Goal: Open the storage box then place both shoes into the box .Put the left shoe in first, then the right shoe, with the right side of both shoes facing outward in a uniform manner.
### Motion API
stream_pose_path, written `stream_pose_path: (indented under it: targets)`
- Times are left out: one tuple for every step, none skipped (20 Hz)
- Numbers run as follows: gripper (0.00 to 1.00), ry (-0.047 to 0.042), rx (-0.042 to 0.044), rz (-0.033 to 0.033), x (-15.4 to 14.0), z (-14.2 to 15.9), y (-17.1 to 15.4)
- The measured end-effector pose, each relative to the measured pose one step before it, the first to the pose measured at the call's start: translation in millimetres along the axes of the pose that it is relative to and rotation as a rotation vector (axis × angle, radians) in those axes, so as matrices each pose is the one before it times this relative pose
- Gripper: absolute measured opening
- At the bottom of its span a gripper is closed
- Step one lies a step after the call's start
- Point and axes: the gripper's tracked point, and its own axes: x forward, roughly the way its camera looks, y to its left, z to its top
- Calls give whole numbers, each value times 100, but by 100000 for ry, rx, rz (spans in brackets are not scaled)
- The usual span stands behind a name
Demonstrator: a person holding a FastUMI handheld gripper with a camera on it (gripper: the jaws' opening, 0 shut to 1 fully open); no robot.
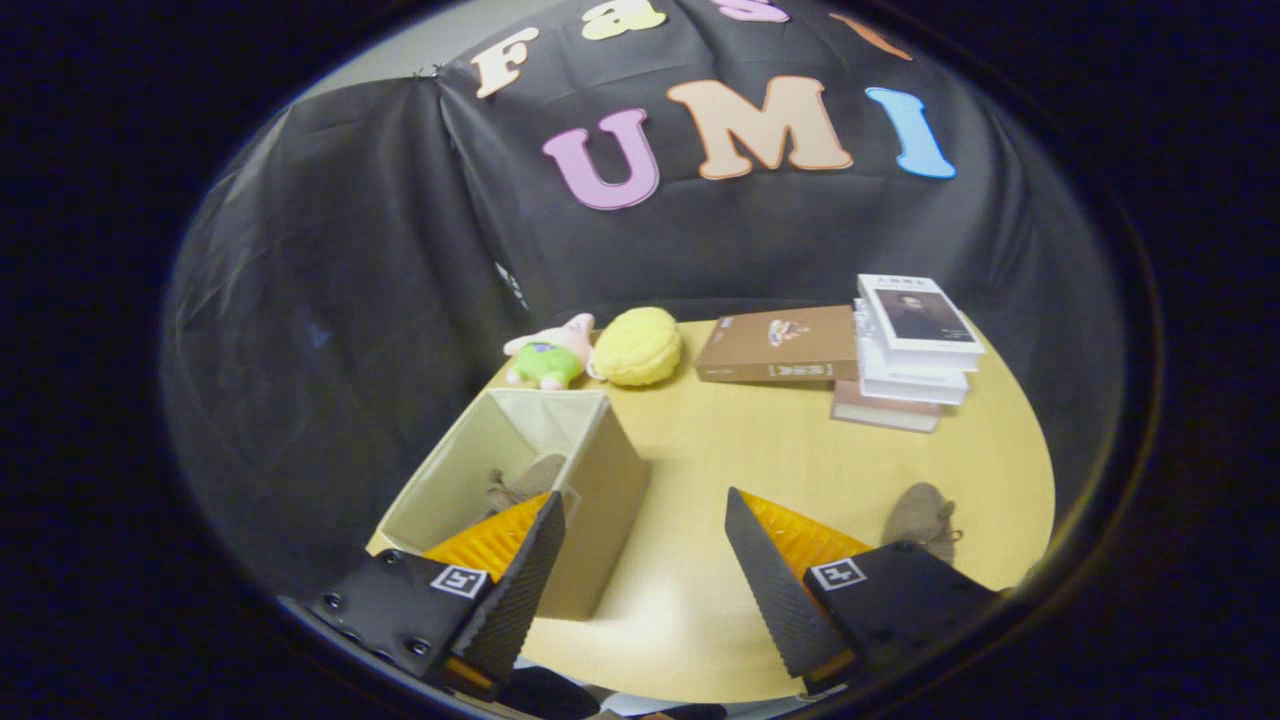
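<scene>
Gripper view: gripper (640,560) spread wide, empty, above table (720,450) near edge. Storage box (520,480) open at left edge, one shoe (520,485) inside. Second shoe (920,520) near right edge, beyond right finger. Next, likely: swing right, straddle shoe mid-body, keep right side outward.

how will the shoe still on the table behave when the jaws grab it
The shoe beside the open gripper looks soft and suede-like, so it will probably squash and flex rather than stay stiff. It seems small and likely light. Its loose laces may dangle or snag.
</scene>
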Motion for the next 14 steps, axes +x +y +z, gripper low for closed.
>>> stream_pose_path:
  targets:
    - [100, 150, -528, -1713, -458, -292, -1474]
    - [100, -480, -329, -1518, -357, -83, -1472]
    - [100, -239, -194, -1880, -208, -289, -1496]
    - [100, 494, -162, -2379, -115, -482, -1617]
    - [100, 589, 198, -2647, -170, -561, -1709]
    - [100, 549, 440, -1723, -48, -421, -1456]
    - [100, 552, 801, -613, 161, -585, -1198]
    - [100, 1326, 1398, -583, 152, -506, -1095]
    - [100, 1565, 1262, -841, 120, -806, -1217]
    - [100, 1045, 701, -1287, -21, -597, -1296]
    - [100, 776, 155, -1521, 35, -496, -1289]
    - [100, 1062, -94, -1496, 37, -595, -1267]
    - [100, 1442, -141, -1652, 166, -665, -1215]
    - [100, 1167, -92, -1619, 127, -580, -1258]
